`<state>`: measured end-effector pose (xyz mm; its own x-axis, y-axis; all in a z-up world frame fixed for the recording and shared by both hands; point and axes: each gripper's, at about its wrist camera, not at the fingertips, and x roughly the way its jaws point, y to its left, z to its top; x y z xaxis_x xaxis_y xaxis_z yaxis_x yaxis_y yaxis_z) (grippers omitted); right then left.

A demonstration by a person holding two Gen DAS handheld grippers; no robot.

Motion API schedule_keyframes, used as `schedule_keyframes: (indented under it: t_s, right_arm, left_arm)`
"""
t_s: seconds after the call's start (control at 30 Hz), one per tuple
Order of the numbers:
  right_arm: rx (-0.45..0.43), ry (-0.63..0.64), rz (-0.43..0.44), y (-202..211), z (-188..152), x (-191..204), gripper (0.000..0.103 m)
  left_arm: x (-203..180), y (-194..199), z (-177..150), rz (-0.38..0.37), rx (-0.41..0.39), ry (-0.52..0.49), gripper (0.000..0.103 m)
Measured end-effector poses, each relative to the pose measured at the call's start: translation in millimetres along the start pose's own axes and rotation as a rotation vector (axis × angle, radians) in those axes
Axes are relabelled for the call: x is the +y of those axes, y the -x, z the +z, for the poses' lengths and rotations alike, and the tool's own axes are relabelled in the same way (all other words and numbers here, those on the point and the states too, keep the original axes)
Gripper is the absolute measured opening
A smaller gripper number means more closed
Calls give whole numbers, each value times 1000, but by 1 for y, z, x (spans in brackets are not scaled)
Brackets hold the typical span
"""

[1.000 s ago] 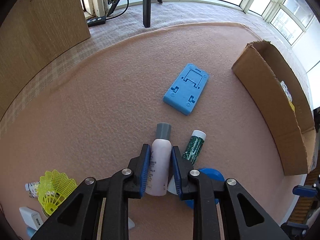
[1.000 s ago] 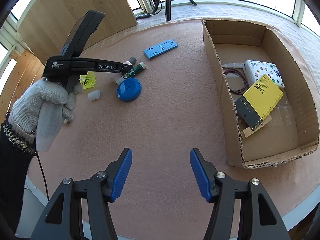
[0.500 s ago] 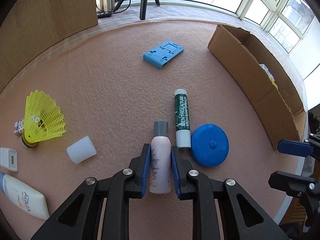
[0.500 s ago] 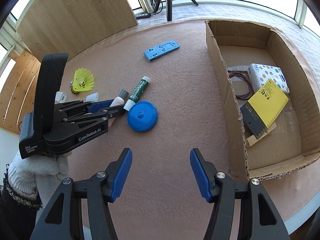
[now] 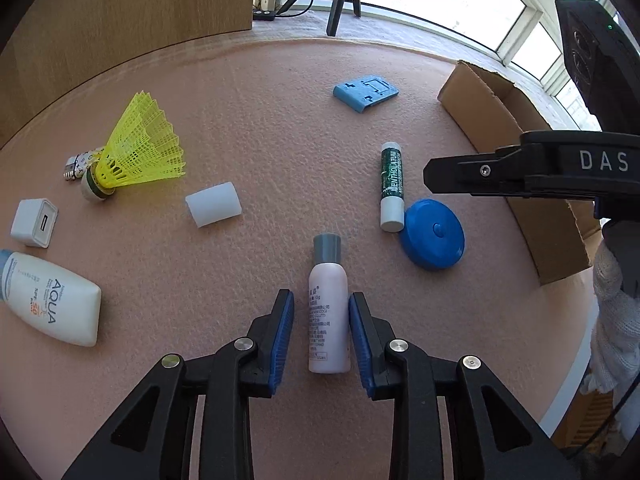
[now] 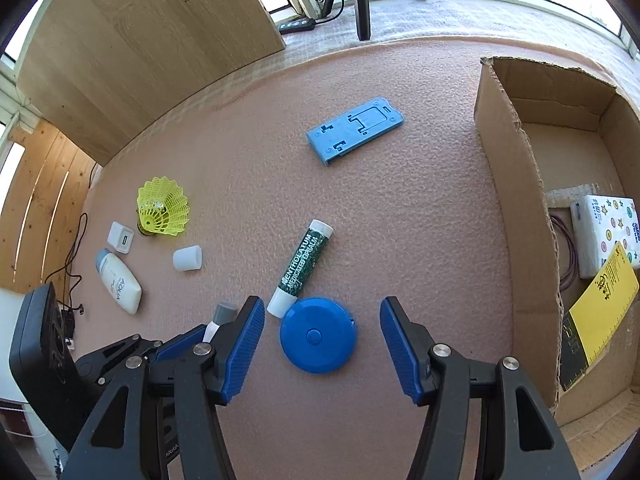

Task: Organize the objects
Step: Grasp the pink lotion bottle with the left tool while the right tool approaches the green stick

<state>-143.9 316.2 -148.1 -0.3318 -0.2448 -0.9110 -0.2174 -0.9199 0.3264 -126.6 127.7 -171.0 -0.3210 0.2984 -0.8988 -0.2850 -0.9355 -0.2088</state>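
Lying flat at lower centre of the left wrist view, the pink bottle (image 5: 328,304) sits between the left claw (image 5: 321,334), whose jaws have just been opening off it. Light, rigid, slick plastic; pinch mid-body. The right claw (image 6: 322,354) hangs spread over the blue disc (image 6: 318,335).

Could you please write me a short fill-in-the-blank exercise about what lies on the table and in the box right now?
1. The pink bottle between the left gripper's pads has a ___ cap.
2. The lip balm tube's white end touches the round ___ case.
3. The shuttlecock is ___ in colour.
4. The yellow ruler lies inside the ___ box.

Missing words: grey; blue; yellow; cardboard
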Motion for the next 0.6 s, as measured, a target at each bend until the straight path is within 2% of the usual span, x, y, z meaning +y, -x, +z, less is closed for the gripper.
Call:
schedule_keyframes:
  t_s: [0.03,0.27,0.47,0.6]
  right_arm:
    - [15,-11,0,-5,5,-1,56]
    - [100,-27,63,-32,14,6,56]
    - [113,11,89,-34,5,19,56]
    - [102,85,43,-32,-7,26,57]
  left_arm:
    - [3,1,-2,-6,-1,10,42]
    - [12,6,-6,-1,-7,44,42]
    - [14,6,-7,-6,-8,55,42]
    - [17,8,-9,-6,-6,59,42]
